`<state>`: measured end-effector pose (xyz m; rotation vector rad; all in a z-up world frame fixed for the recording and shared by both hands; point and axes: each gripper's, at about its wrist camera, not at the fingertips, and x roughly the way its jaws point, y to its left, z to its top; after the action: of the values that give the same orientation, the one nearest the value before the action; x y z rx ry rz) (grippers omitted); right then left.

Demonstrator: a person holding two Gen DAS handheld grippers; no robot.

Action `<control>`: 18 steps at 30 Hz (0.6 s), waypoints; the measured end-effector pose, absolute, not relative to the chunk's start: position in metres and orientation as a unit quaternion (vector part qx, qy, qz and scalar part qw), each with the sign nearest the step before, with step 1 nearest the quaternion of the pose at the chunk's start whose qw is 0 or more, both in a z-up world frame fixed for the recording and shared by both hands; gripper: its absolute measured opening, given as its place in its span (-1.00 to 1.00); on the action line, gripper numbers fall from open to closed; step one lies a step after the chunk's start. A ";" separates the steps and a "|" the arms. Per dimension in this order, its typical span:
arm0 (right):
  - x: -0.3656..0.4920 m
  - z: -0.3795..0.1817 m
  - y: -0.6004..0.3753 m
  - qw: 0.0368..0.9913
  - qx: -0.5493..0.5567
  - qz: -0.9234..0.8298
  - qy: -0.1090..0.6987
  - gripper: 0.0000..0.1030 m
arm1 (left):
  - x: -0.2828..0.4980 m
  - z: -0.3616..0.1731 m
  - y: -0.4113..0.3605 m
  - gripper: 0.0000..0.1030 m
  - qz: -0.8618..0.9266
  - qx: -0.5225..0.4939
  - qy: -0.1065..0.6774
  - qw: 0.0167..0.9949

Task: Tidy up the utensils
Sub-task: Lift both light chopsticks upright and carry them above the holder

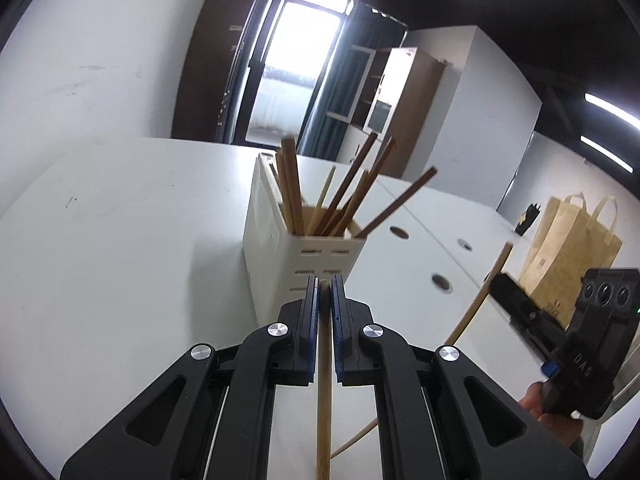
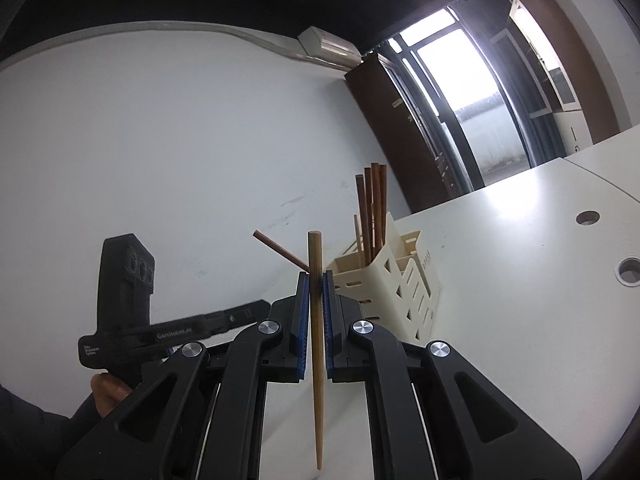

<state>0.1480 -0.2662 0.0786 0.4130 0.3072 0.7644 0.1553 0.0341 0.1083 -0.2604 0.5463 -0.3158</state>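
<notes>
1. The left gripper (image 1: 324,292) has its jaws closed on a light wooden chopstick (image 1: 324,400), which runs straight down between the blue pads (image 1: 313,320) to the lower edge of the left wrist view.
2. Just behind this gripper stands a white slotted holder (image 1: 308,256) on the white table (image 1: 120,260). It holds many brown and light chopsticks (image 1: 340,200) that lean in different directions.
3. The right gripper (image 2: 316,284) has its jaws clamped on a second light chopstick (image 2: 316,320). This chopstick is almost upright, with the thick end above the fingertips and the thin point low.
4. In the right wrist view the holder (image 2: 400,292) is just beside the gripper, on its right, and it stands near the table edge that meets the wall.
5. A paper bag (image 1: 568,248) stands near the far right edge of the table.
6. One more thin chopstick (image 1: 354,438) lies on the table, near the lower edge of the left wrist view.
</notes>
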 end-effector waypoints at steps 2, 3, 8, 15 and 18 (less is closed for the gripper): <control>0.150 0.086 -0.263 0.899 0.192 0.367 0.144 -0.86 | 0.162 0.120 0.029 -0.89 -0.153 -0.138 0.259 0.944; 0.152 0.089 -0.261 0.899 0.191 0.367 0.141 -0.86 | 0.165 0.127 0.028 -0.89 -0.153 -0.139 0.254 0.945; 0.162 0.114 -0.258 0.904 0.181 0.370 0.118 -0.86 | 0.182 0.160 0.015 -0.89 -0.158 -0.132 0.228 0.952; 0.179 0.160 -0.249 0.917 0.151 0.362 0.076 -0.86 | 0.213 0.205 -0.008 -0.89 -0.157 -0.104 0.201 0.961; 0.188 0.174 -0.248 0.921 0.146 0.357 0.059 -0.86 | 0.221 0.219 -0.013 -0.89 -0.154 -0.099 0.188 0.965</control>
<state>0.1883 -0.2482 0.1743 0.3008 0.1203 0.7327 0.2210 -0.0129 0.2190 -0.2010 0.3799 -0.3111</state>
